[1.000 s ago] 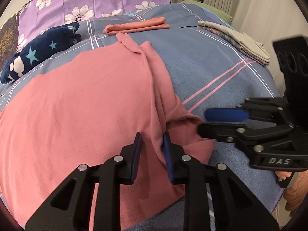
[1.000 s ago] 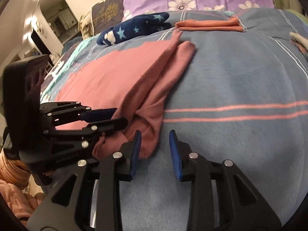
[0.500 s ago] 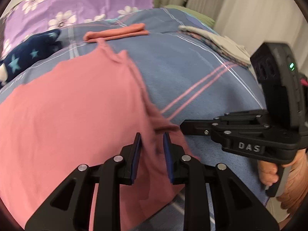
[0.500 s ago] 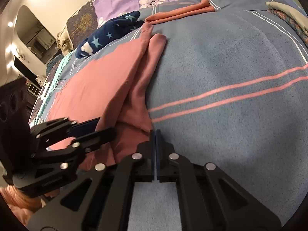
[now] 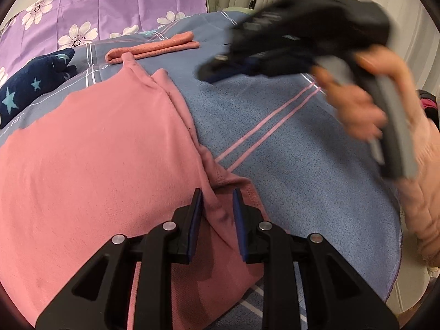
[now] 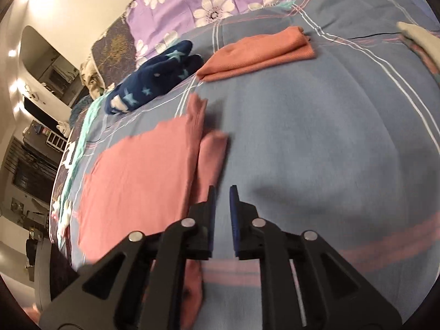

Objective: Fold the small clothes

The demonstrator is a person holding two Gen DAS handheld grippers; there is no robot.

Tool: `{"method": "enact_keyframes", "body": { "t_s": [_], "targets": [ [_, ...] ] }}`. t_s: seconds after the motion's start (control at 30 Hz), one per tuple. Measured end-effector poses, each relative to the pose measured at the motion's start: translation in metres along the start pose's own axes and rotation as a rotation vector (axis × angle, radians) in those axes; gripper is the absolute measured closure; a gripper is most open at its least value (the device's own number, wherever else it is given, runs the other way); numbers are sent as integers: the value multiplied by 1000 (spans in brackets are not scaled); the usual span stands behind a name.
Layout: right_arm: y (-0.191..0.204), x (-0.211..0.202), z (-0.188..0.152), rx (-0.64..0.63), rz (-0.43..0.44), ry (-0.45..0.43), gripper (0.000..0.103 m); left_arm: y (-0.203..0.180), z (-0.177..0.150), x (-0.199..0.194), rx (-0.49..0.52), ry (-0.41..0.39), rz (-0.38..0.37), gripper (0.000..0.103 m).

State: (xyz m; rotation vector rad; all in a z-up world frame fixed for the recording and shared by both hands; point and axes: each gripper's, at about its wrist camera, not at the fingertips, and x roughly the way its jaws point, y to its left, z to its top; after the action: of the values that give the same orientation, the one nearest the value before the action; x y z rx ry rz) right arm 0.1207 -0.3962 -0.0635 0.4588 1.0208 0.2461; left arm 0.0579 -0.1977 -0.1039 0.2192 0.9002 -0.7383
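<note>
A pink garment [image 5: 96, 151] lies spread on the blue blanket [image 5: 288, 159]. Its right edge is folded into a ridge. My left gripper [image 5: 217, 200] sits low at the garment's near right corner, shut on that ridge of pink cloth. My right gripper [image 5: 211, 74] is blurred at the upper right, in a person's hand [image 5: 357, 110], above the blanket and to the right of the garment's far end. In the right wrist view its jaws [image 6: 221, 192] stand a little apart and are opening, with nothing between them, beside the pink sleeve [image 6: 211, 154].
A folded orange garment [image 6: 258, 52] and a navy star-patterned piece [image 6: 154, 79] lie beyond the pink one, in front of purple flowered bedding [image 5: 110, 8]. More folded clothes [image 6: 420, 35] lie at the far right. The bed's edge runs along the right [image 5: 396, 247].
The right gripper shut empty beside the garment's near corner, then swung away up the bed along its right edge and parted its jaws slightly. The left gripper kept its hold.
</note>
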Motion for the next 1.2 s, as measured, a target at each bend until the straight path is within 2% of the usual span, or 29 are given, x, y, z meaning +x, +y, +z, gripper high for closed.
{"method": "enact_keyframes", "body": {
  "t_s": [0.1,0.17,0.27,0.4,0.47,0.53,0.63,0.7,0.77,0.9,1.03,1.1,1.13,1.2],
  "targets": [
    [-12,18,24,94,19,61,90,3,-1,1,-12,-3,-15,79],
    [-11,28,41,122,21,106,82,4,-2,1,-18,-4,-24,79],
    [-3,42,58,143,-70,183,78,6,-1,2,-21,-6,-31,79],
    [11,59,75,122,-92,266,77,7,-1,2,-22,-11,-36,78],
    [23,65,78,67,-153,307,77,7,-1,3,-25,-12,-42,78],
    [31,70,71,-13,-222,368,78,9,-1,3,-31,-13,-51,78],
    [36,70,57,-92,-267,431,79,11,-1,3,-39,-14,-64,78],
    [34,66,56,-79,-258,427,79,12,-2,3,-42,-15,-77,76],
    [32,62,57,-61,-248,394,99,11,-1,3,-36,-17,-81,74],
    [32,47,60,-69,-254,271,101,9,-2,2,-36,-21,-86,74],
    [8,47,60,-27,-311,220,103,12,-1,2,-43,-24,-97,74],
    [8,38,58,-67,-364,141,103,13,-1,2,-49,-29,-115,73],
    [8,29,58,-77,-350,104,103,14,-1,1,-54,-31,-127,71],
    [10,15,53,-78,-262,78,103,17,-2,0,-66,-40,-167,70]
  ]
}}
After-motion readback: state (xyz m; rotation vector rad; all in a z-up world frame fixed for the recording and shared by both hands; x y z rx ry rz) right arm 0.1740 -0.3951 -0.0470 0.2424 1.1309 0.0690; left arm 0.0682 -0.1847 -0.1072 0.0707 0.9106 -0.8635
